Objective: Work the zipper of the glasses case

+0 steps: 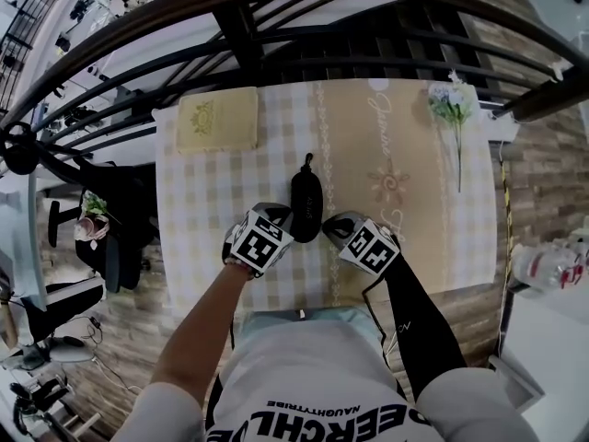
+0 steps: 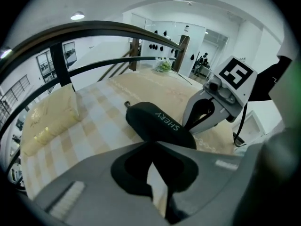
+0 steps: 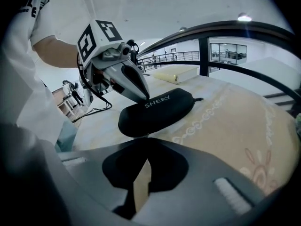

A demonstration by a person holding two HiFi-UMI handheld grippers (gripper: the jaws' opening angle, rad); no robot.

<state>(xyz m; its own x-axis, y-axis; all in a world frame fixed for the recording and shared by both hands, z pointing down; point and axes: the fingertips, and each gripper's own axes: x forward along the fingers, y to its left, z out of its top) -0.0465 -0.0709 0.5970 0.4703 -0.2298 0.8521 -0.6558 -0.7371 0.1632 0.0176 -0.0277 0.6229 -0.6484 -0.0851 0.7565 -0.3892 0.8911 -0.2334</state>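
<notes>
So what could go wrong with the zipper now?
1. The zipper pull is tiny and sits at the far end of the glasses case; the left gripper and right gripper are shut by the near end, so a grab might miss.
2. The case lies loose on the tablecloth, so tugging may slide it.

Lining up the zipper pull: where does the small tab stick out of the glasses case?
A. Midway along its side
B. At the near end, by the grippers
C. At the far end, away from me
C: the tab juts from the far end of the glasses case, as all three views show.
</notes>
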